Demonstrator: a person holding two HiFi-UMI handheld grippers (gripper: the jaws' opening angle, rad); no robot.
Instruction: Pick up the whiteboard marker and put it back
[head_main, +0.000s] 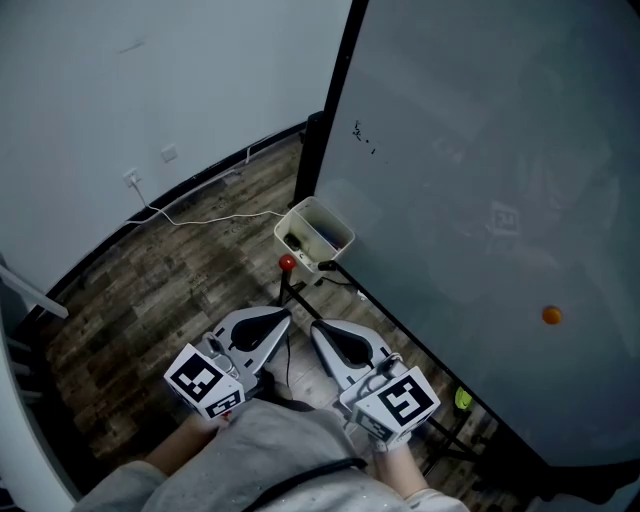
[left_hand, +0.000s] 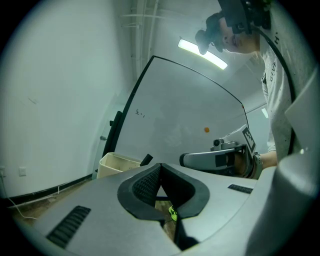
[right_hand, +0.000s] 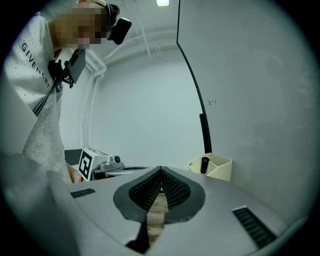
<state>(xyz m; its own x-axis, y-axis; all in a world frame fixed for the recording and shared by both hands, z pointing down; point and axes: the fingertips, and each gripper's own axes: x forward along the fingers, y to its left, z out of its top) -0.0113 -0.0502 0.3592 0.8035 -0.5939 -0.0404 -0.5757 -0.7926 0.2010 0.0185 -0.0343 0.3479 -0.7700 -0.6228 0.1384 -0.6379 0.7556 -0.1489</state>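
A cream holder box hangs at the lower left corner of the whiteboard. A dark marker stands upright in it; in the left gripper view its tip pokes above the box. My left gripper and right gripper sit side by side, low and near me, well short of the box. Both are shut with nothing between the pads. The left gripper's jaws and the right gripper's jaws point toward the board.
The whiteboard carries an orange magnet and small marks. Its black stand has a red knob and legs on the wooden floor. A green item lies by the stand. A white cable runs from a wall socket.
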